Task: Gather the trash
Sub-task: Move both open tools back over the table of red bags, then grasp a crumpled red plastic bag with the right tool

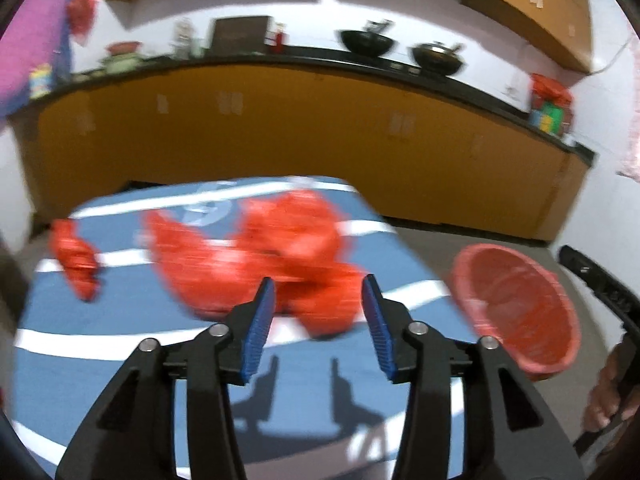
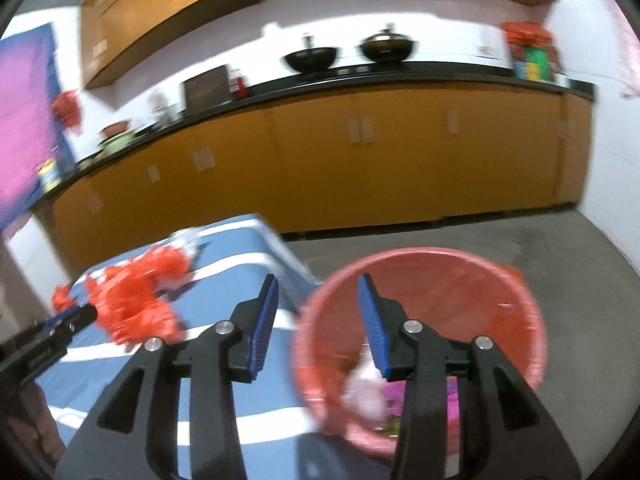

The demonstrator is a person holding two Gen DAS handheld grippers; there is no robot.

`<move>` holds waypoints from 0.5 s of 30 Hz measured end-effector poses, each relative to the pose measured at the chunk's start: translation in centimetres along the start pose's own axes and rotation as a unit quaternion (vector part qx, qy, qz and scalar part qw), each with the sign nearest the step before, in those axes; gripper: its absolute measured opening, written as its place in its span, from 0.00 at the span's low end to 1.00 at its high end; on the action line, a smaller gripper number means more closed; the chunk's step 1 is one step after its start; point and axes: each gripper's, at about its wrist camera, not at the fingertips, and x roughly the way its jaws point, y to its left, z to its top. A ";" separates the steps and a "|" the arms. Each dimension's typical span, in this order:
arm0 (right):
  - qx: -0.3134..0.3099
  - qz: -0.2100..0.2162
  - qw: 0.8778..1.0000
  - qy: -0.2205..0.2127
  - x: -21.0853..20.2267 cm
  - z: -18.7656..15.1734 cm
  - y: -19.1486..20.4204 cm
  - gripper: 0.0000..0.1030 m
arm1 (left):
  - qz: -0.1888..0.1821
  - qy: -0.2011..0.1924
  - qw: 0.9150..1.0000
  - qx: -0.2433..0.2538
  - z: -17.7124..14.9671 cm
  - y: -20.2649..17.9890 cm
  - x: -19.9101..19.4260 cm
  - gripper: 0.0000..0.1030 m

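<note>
Nearest the lens, black left gripper (image 1: 318, 312) with blue pads, jaws partly apart and holding nothing, hovering over a blue table (image 1: 120, 364) with white stripes. Just beyond the fingertips, a large crumpled red plastic bag (image 1: 256, 256) lying on the table, blurred, long axis running left to right, a tapering end pointing far left. Farther left, well apart, a smaller red scrap (image 1: 76, 260). Off the table's right edge, on the grey floor, a red basket (image 1: 516, 304), mouth tilted toward the camera. Right gripper (image 2: 318, 314) likewise partly open and empty, aimed over the basket's near rim. Pale and pink trash (image 2: 368, 396) already inside the basket, so collection seemingly part done; both red pieces not yet picked up. Behind, yellow cabinets under a dark counter.
</note>
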 end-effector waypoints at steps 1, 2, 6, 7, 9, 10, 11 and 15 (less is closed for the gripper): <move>-0.009 0.013 1.000 0.005 0.4 -0.1 1.2 0.45 | 0.023 -0.002 1.000 -0.007 0.0 2.1 -0.2 0.48; -0.016 0.024 1.000 0.009 0.7 -0.2 2.3 0.47 | 0.036 -0.001 0.999 -0.014 0.0 3.5 -0.3 0.49; -0.056 0.072 0.995 0.035 2.6 -0.8 7.6 0.52 | 0.102 -0.005 0.994 -0.050 -0.3 10.0 -0.8 0.59; -0.067 0.080 0.994 0.041 3.1 -1.0 9.0 0.53 | 0.115 -0.006 0.992 -0.058 -0.4 11.3 -0.9 0.60; -0.083 0.088 0.991 0.050 4.0 -1.4 11.0 0.54 | 0.137 -0.006 0.988 -0.076 -0.6 13.9 -1.0 0.64; -0.088 0.092 0.990 0.056 4.6 -1.6 11.8 0.54 | 0.150 -0.006 0.985 -0.087 -0.7 15.3 -1.0 0.65; -0.091 0.095 0.990 0.059 4.9 -1.7 12.3 0.55 | 0.155 -0.006 0.983 -0.095 -0.7 16.1 -1.0 0.67; -0.100 0.106 0.986 0.077 6.8 -2.1 14.8 0.61 | 0.172 -0.009 0.977 -0.126 -0.9 19.0 -0.7 0.74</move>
